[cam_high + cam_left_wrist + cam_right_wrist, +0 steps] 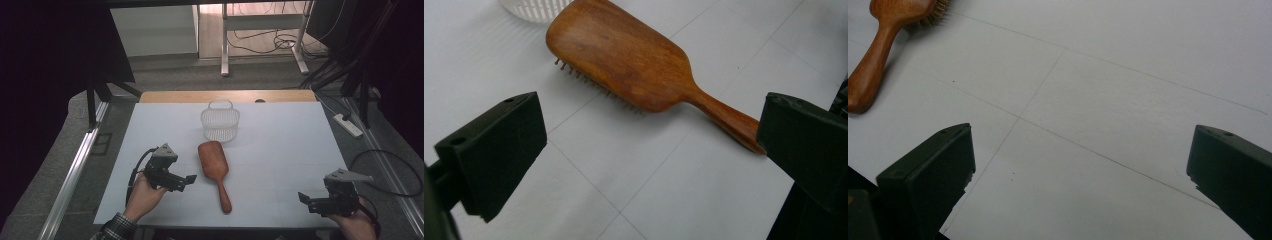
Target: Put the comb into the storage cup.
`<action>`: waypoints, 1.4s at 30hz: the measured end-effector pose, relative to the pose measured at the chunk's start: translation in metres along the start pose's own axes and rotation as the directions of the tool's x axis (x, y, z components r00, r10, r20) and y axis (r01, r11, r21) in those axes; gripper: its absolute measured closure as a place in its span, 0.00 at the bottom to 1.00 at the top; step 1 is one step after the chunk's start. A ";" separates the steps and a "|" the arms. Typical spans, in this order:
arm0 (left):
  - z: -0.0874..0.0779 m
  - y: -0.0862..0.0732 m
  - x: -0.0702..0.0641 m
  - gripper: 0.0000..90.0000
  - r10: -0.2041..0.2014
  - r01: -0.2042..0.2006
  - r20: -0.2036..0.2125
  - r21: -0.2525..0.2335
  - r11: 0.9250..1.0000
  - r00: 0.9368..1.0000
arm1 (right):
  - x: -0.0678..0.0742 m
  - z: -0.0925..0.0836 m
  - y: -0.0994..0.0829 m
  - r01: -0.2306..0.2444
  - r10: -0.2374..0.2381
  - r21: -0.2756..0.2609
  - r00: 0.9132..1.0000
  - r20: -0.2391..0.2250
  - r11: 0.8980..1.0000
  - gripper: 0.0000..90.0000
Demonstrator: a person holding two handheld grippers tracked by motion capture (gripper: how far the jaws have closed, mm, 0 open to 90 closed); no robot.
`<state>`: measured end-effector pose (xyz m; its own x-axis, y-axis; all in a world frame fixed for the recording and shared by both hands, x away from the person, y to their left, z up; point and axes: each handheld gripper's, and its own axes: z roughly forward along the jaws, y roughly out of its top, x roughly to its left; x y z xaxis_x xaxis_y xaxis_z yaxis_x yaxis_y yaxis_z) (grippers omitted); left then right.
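A: Lying mid-frame on the bench (280, 150): reddish wooden paddle hairbrush (215, 165), bristles down.
B: Left hand-held gripper (189, 180) spread beside it; right hand-held gripper (303, 199) spread too. Handle tip hidden behind a jaw.

surface (280, 150): white, faint grid lines, bare wooden strip along far edge | wooden hairbrush (216, 169): lying bristles-down near the middle, handle toward the near edge | white basket (220, 120): standing just beyond the brush head
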<state>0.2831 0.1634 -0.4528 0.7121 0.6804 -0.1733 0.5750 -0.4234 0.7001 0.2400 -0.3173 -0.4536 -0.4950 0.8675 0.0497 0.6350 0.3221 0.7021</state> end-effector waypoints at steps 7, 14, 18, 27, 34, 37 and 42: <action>0.008 0.008 -0.002 0.00 0.010 -0.010 0.003 0.005 1.000 1.000 | 0.000 0.000 0.000 -0.002 0.002 -0.001 1.000 0.004 1.000 0.00; 0.018 0.016 -0.005 0.00 0.017 -0.018 0.024 0.011 1.000 1.000 | 0.000 0.000 0.000 0.000 0.000 0.000 1.000 0.002 1.000 0.00; 0.026 0.023 -0.007 0.00 0.026 -0.026 0.033 0.017 1.000 0.999 | 0.000 0.000 0.000 0.001 -0.001 0.002 1.000 0.001 1.000 0.00; 0.045 0.038 -0.011 0.00 0.054 -0.056 0.054 0.036 0.998 0.997 | 0.000 0.000 0.000 0.003 -0.003 0.003 1.000 0.000 1.000 0.00; 0.058 0.046 -0.016 0.00 0.072 -0.075 0.057 0.053 0.996 0.996 | 0.000 0.000 0.000 0.003 -0.003 0.003 1.000 -0.002 1.000 0.00; 0.063 0.050 -0.018 0.00 0.074 -0.077 0.060 0.056 0.995 0.995 | 0.000 0.000 0.000 0.004 -0.004 0.004 1.000 -0.003 1.000 0.00; 0.071 0.057 -0.022 0.00 0.076 -0.080 0.079 0.055 0.995 0.994 | 0.000 0.000 0.000 0.005 -0.005 0.005 1.000 -0.003 1.000 0.00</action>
<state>0.3289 0.0822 -0.4586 0.7831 0.5972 -0.1738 0.5374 -0.5091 0.6723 0.2401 -0.3167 -0.4540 -0.5001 0.8646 0.0486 0.6353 0.3282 0.6991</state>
